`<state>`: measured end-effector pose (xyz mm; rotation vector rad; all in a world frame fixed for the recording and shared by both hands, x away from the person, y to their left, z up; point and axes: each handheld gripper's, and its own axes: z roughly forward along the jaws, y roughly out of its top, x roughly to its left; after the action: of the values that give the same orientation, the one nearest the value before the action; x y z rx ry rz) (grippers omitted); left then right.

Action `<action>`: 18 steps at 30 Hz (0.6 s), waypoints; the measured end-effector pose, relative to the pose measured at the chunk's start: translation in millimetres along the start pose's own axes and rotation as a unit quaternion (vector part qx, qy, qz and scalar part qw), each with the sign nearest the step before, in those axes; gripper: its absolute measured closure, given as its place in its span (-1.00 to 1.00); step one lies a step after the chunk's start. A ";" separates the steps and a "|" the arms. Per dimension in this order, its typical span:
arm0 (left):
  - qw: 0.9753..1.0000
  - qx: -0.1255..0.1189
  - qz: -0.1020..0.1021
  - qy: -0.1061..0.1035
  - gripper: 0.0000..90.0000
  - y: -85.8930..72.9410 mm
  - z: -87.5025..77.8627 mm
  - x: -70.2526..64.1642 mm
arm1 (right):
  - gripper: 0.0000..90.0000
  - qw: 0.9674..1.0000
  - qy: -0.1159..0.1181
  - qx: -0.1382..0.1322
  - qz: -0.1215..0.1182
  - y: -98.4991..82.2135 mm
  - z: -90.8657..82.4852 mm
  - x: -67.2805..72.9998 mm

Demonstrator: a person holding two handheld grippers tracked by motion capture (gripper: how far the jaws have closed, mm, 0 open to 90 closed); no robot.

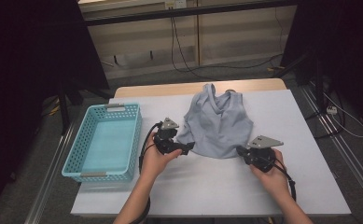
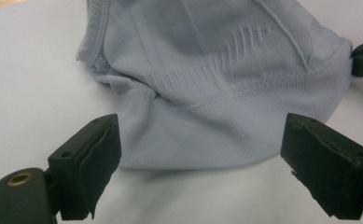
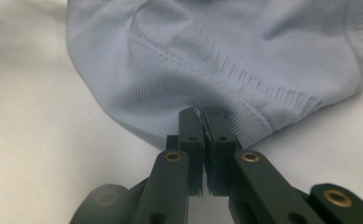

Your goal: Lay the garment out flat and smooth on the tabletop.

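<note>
Top (image 3: 207,60) hem pinched in right gripper (image 3: 202,122) jaws; left gripper (image 2: 200,154) jaws straddle hem.

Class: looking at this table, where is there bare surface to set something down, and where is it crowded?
Free: the white table strip between the forearms, and right of the top. Also the basket. Crowded: the top's hem, flanked by left gripper and right gripper.
</note>
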<state>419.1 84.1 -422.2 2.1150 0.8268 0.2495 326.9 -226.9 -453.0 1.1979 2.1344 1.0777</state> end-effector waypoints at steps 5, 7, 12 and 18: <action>1.000 -0.006 0.004 -0.003 -0.72 0.3 3.4 -4.2 | 0.95 0.999 -0.002 -0.039 0.022 2.5 -17.8 -10.2; 1.000 -0.006 0.008 -0.005 -0.69 0.4 4.4 -4.8 | 0.95 0.998 0.004 -0.046 0.031 2.1 -23.2 -14.0; 1.000 -0.008 0.010 -0.012 -0.69 -0.4 3.8 -5.8 | 0.95 0.995 0.011 -0.076 0.060 5.6 -33.3 -22.5; 1.000 -0.018 0.007 -0.019 -0.69 5.9 6.0 -6.0 | 0.95 0.993 0.022 -0.090 0.075 1.6 -35.9 -29.7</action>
<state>420.0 73.9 -420.8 2.0852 0.7811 0.2299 317.7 -266.5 -430.1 1.2753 1.9562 1.3424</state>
